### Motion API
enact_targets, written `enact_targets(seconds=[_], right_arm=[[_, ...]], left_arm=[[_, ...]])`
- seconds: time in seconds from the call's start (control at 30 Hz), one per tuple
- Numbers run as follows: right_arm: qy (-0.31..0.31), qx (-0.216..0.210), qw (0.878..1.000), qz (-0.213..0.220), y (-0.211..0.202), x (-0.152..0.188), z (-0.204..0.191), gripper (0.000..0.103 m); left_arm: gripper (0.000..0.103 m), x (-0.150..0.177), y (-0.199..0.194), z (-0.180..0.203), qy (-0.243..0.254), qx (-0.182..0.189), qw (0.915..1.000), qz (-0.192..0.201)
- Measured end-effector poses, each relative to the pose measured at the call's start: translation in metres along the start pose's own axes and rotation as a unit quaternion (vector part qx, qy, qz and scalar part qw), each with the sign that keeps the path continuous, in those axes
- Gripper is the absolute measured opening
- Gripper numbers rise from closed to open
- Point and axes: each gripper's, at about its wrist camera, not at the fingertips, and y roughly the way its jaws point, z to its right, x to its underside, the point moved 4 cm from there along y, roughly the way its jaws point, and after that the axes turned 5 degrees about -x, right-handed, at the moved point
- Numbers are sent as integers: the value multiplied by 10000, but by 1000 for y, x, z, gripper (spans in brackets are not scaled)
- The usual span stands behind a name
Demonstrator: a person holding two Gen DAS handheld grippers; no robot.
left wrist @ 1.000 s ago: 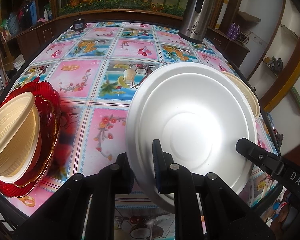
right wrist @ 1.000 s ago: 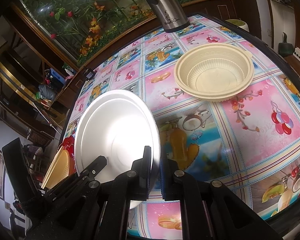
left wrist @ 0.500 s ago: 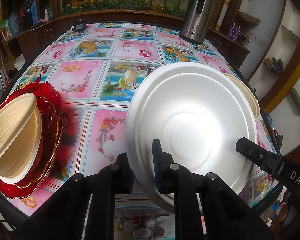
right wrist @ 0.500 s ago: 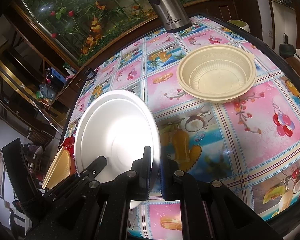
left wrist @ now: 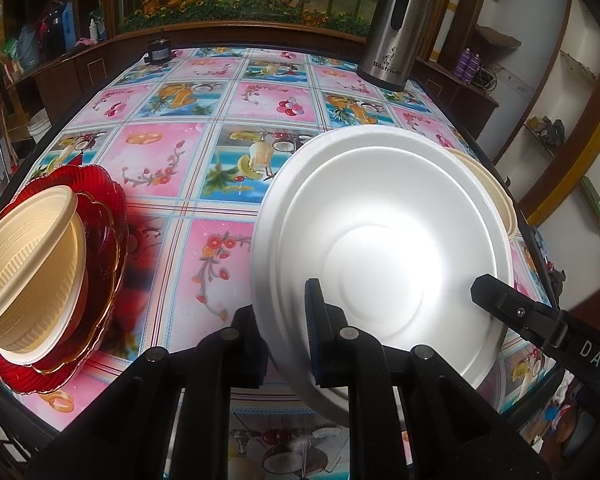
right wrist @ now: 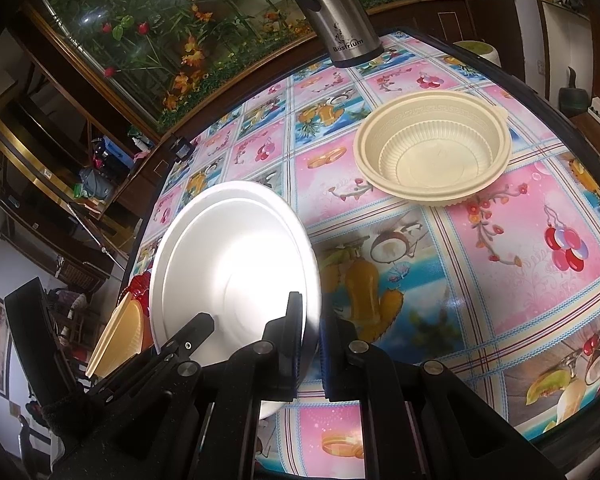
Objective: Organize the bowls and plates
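White foam plate (left wrist: 380,236) held up off the table, tilted, gripped at its rim by both tongs: left gripper (left wrist: 286,332) closed on the near edge, right gripper (right wrist: 310,340) pinching the opposite edge. To the left gripper's left, red plates (left wrist: 100,216) already stacked with a beige bowl (left wrist: 28,268) on top. Ahead of the right gripper, another beige bowl (right wrist: 432,156) sits alone. Roughly midway: plate and loose bowl not yet stacked.
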Motion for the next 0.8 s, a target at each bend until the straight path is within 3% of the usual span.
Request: enact_targets(seconds=[0.8], right_arm=[[-282, -192, 9993, 179, -13, -8, -29, 7]], left_arm=[[13, -13, -32, -19, -247, 56, 9992, 323]])
